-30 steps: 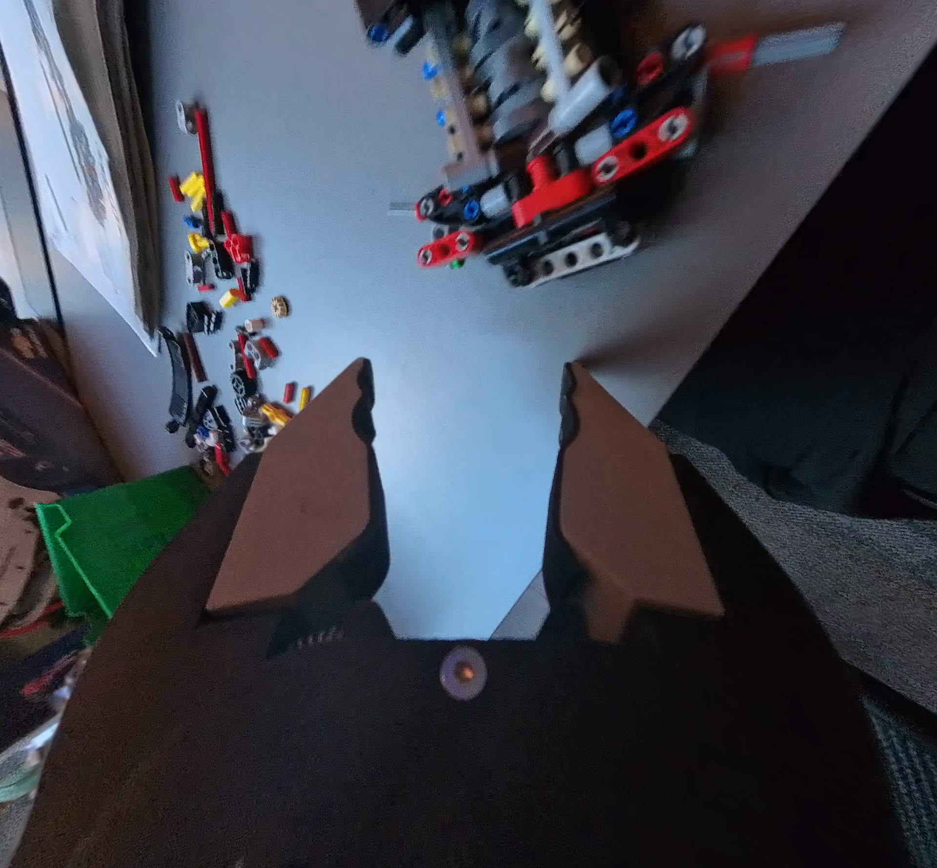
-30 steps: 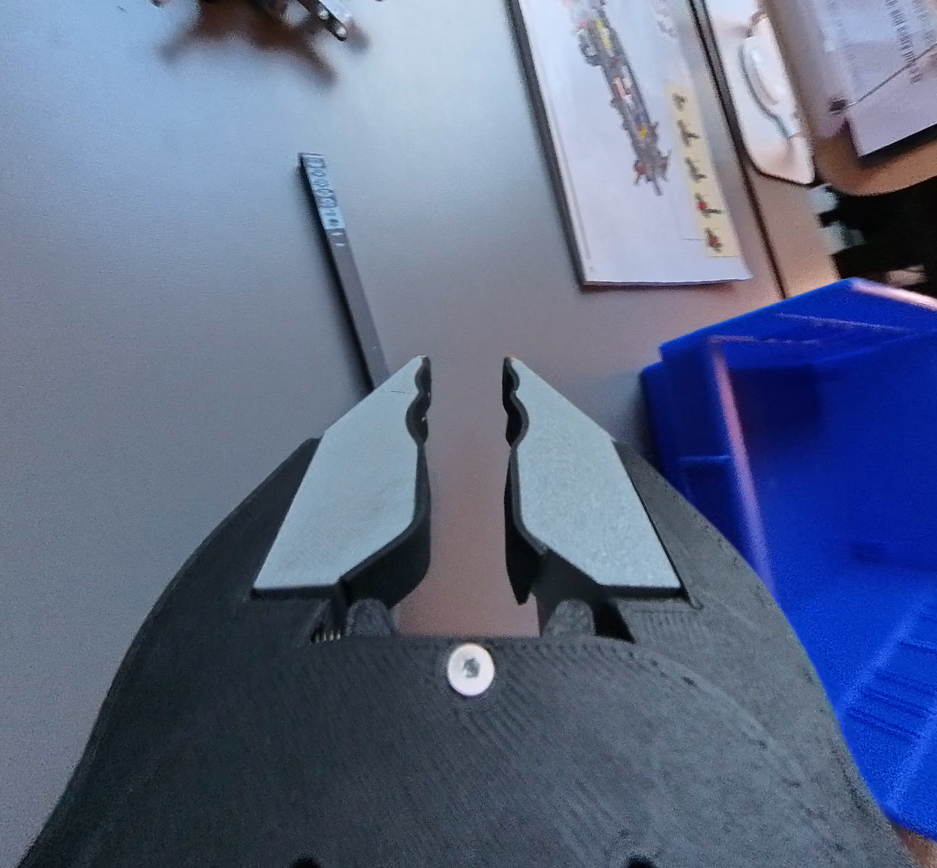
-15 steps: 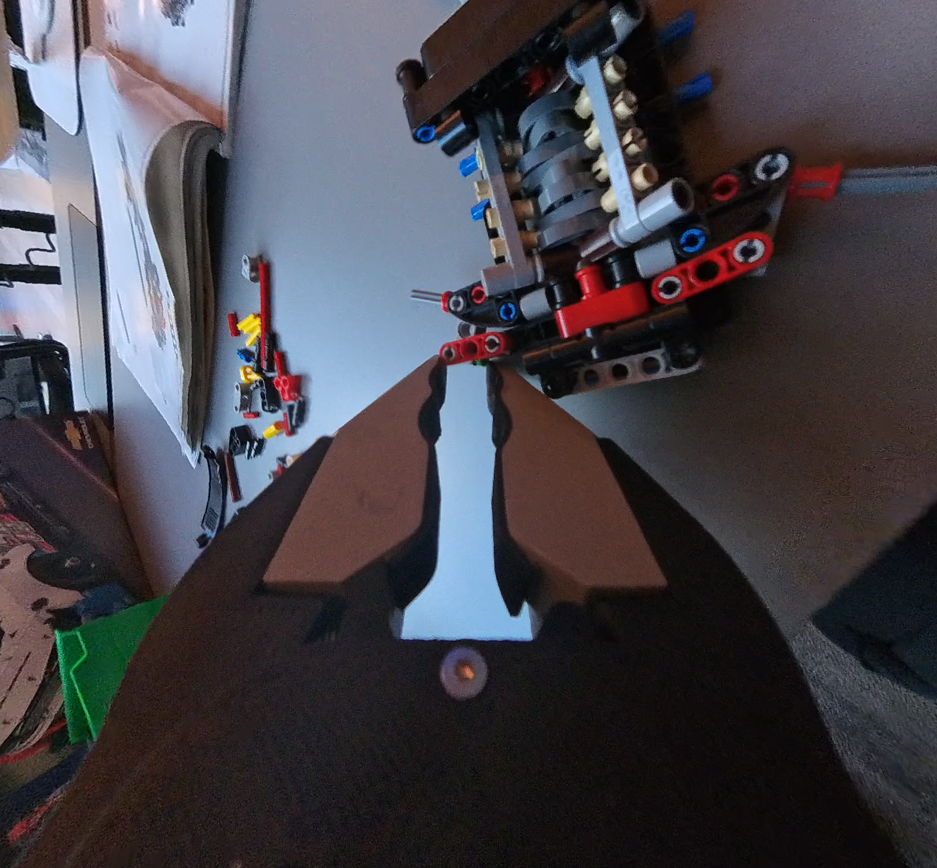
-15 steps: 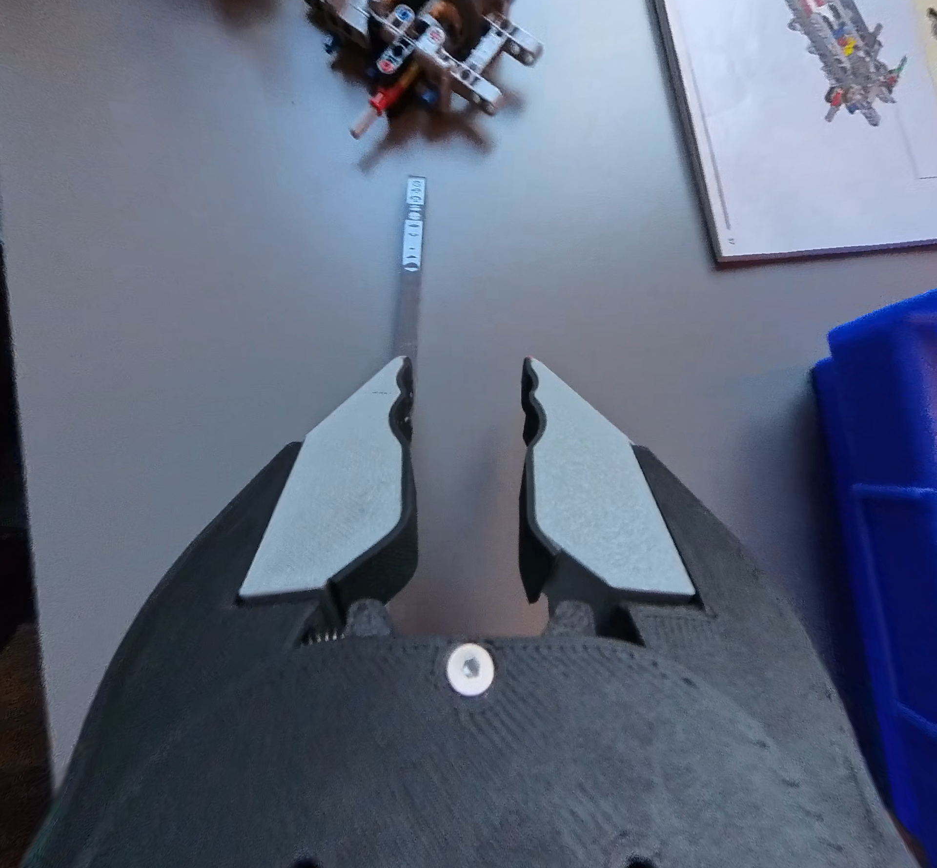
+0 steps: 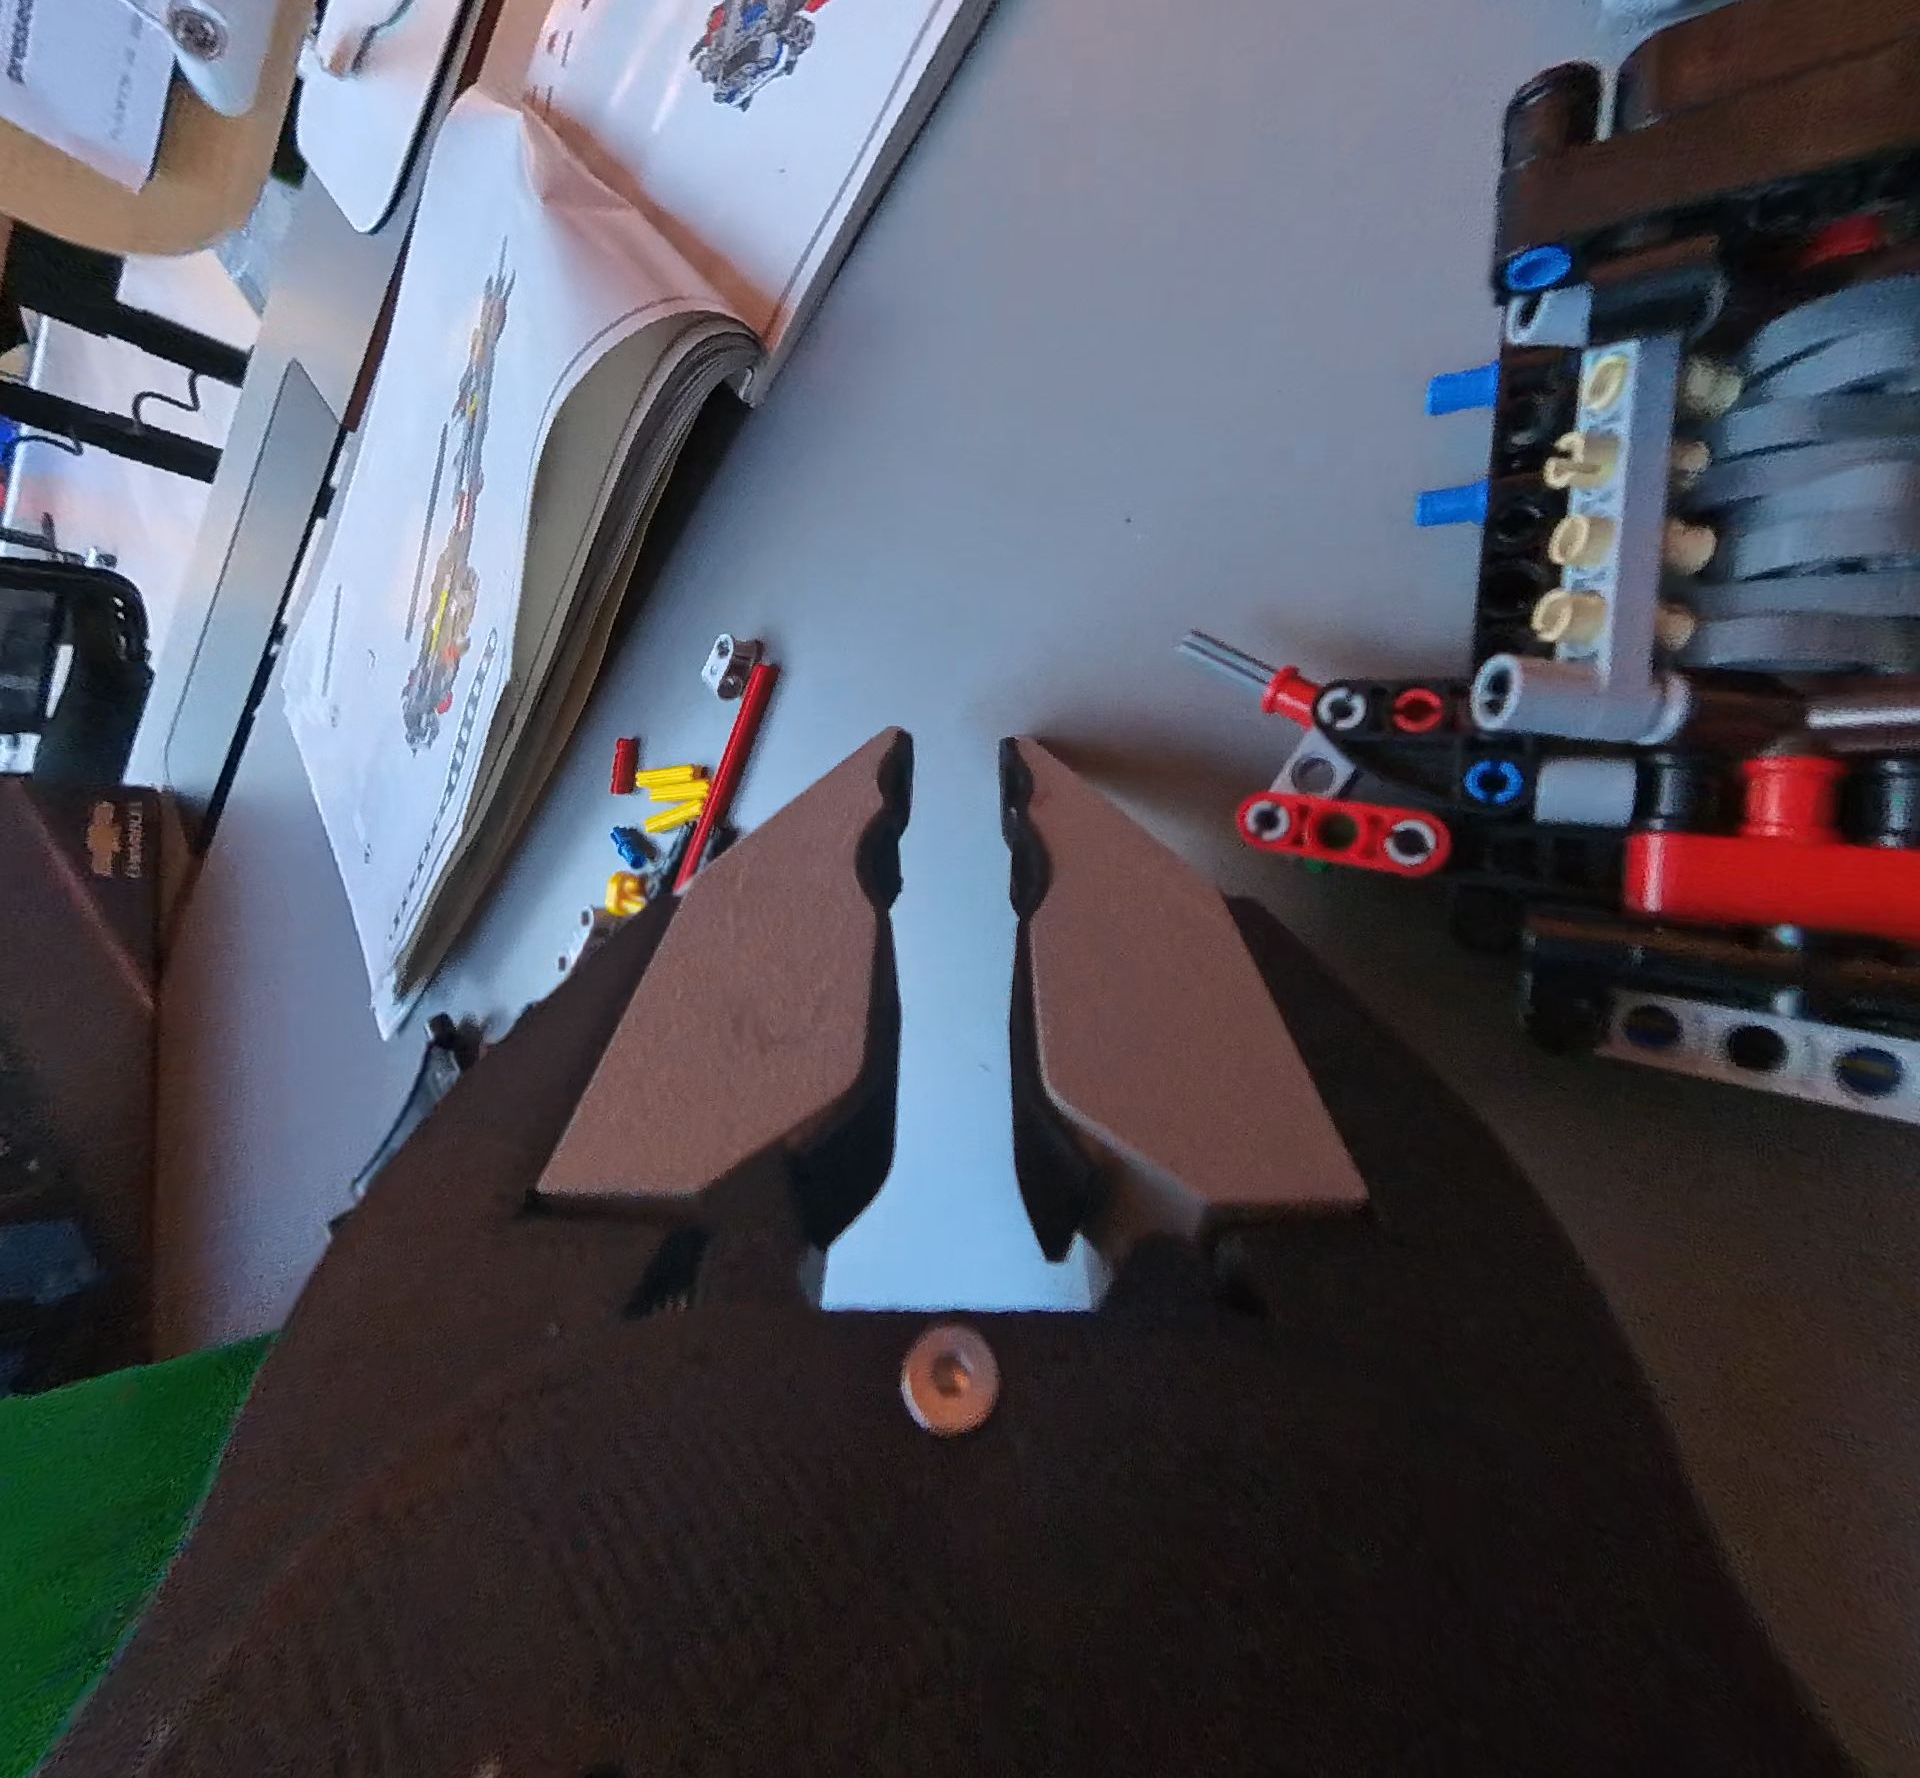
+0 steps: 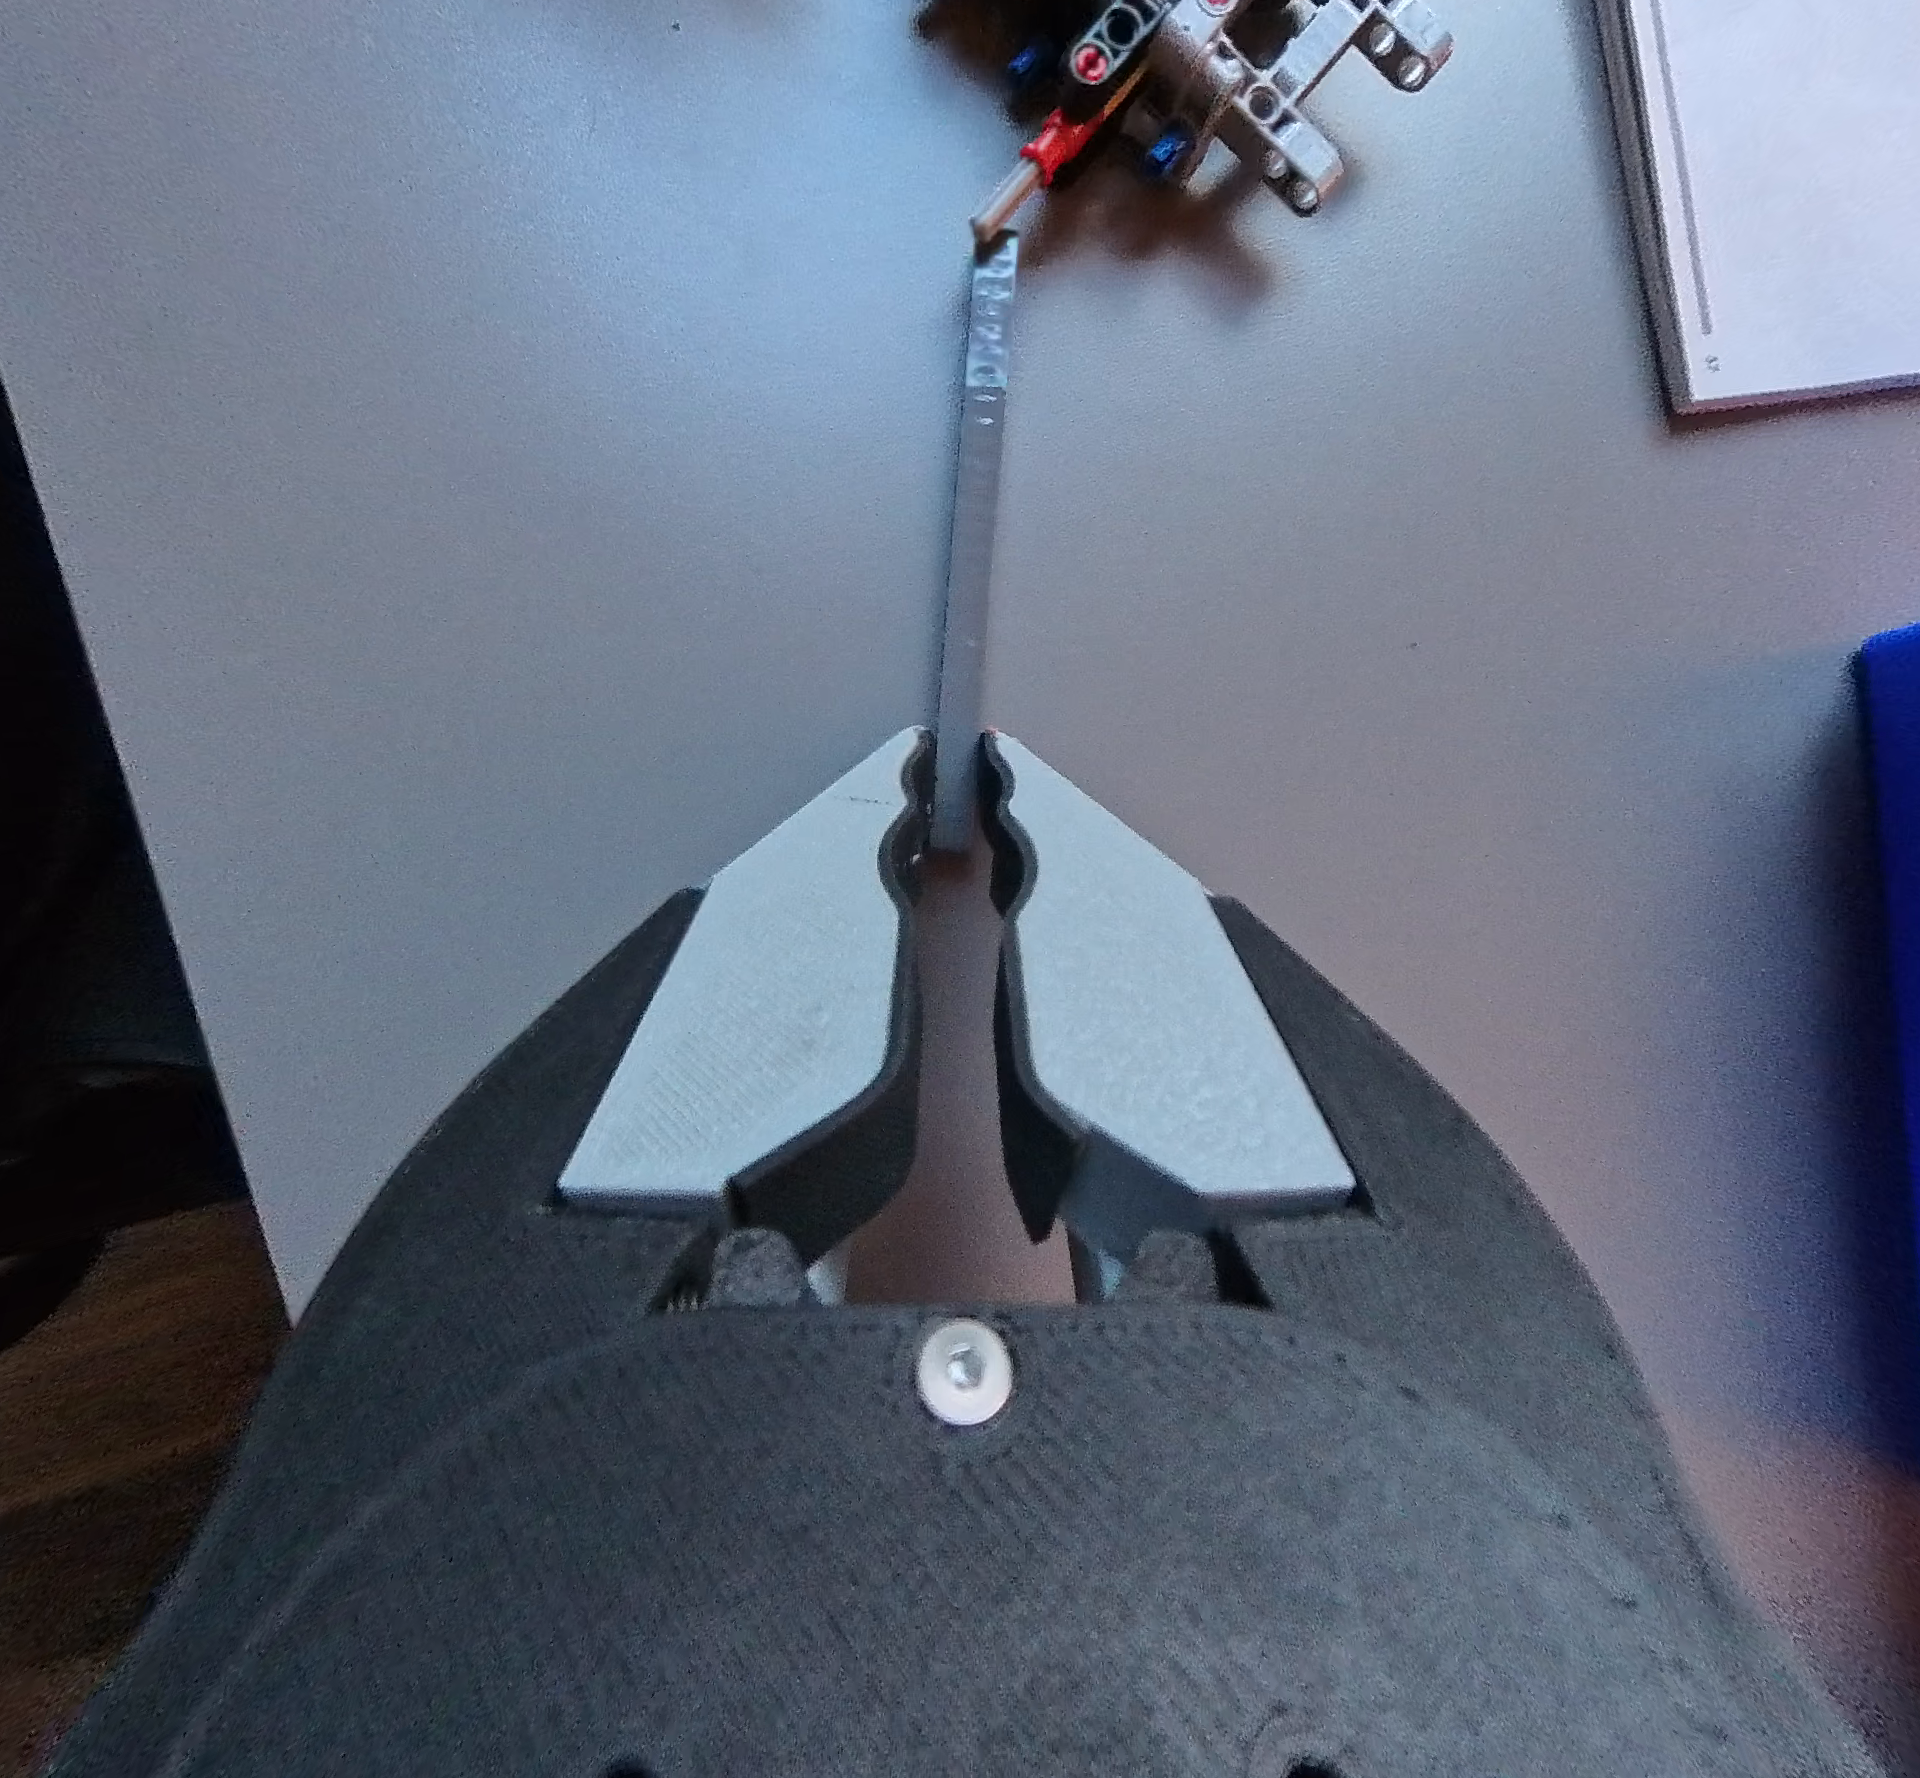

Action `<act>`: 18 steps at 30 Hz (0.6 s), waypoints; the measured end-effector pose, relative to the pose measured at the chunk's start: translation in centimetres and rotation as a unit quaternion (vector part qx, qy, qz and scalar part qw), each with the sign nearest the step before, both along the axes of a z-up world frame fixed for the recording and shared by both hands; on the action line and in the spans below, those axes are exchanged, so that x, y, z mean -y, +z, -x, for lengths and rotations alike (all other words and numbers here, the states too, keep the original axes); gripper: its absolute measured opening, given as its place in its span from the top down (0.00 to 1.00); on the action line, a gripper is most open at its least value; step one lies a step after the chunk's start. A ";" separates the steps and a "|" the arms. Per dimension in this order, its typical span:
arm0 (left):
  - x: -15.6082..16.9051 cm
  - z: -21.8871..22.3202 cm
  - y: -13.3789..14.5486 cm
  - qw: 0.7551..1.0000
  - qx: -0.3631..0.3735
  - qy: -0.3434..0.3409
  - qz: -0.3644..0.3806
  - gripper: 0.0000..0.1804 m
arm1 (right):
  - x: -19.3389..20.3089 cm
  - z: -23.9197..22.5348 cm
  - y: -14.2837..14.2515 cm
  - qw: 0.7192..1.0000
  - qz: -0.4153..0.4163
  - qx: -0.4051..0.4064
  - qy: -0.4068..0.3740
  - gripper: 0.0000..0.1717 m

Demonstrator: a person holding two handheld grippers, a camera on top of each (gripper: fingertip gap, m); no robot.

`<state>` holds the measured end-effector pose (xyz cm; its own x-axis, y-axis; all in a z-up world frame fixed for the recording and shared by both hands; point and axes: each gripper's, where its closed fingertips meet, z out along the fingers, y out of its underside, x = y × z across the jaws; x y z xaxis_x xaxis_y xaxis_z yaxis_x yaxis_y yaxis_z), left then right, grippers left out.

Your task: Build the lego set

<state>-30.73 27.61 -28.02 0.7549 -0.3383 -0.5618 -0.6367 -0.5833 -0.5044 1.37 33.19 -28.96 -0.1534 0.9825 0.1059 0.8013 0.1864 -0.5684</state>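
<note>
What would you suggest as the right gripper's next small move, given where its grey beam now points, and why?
Probably nudge forward and slightly right. The right gripper is shut on the near end of the long grey beam, whose far tip sits just short of the grey axle sticking out of the model, a little off its line.

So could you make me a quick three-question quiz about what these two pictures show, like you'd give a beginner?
1. True or false: the right tongs grip the near end of a long grey bar.
2. What lies between the fingertips of the left tongs? A) a red rod B) only bare table C) a yellow peg
3. Fill in: the open instruction booklet lies on the ____ side of the left view.

Key:
1. True; both pads press the bar.
2. B; the table shows through the gap, while the red rod lies to the left.
3. Left.
</note>
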 end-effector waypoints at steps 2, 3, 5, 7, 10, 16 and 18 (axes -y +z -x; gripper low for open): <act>0.4 0.4 0.0 1.000 0.014 0.012 -0.015 0.93 | -0.1 -0.3 0.0 1.000 -0.019 0.004 0.005 0.97; 0.7 0.6 -0.1 0.999 0.024 0.021 -0.022 0.93 | -0.3 -0.5 0.0 1.000 -0.030 0.003 0.006 0.97; 1.3 1.0 -0.2 0.997 0.053 0.034 -0.039 0.96 | -0.8 -0.7 0.1 0.999 -0.044 -0.008 0.003 0.97; 1.8 1.2 0.0 0.996 0.063 0.033 -0.048 0.93 | -1.3 -0.8 0.1 0.999 -0.045 -0.023 -0.001 0.97; 1.9 1.1 0.2 0.996 0.069 0.028 -0.055 0.88 | -1.8 -0.3 0.3 0.998 -0.037 -0.056 -0.002 0.97; 1.9 1.0 0.1 0.995 0.087 0.023 -0.046 0.90 | -3.8 0.6 0.3 0.993 -0.019 -0.108 -0.045 0.97; 1.9 1.0 0.1 0.994 0.093 0.022 -0.044 0.90 | -4.2 0.5 0.3 0.992 -0.022 -0.111 -0.056 0.97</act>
<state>-31.69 25.71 -27.95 0.8621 -0.2584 -0.4359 -0.5016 -0.5577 -0.6614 0.89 37.37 -28.70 -0.0118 0.9856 0.1689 0.6748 0.1325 -0.7260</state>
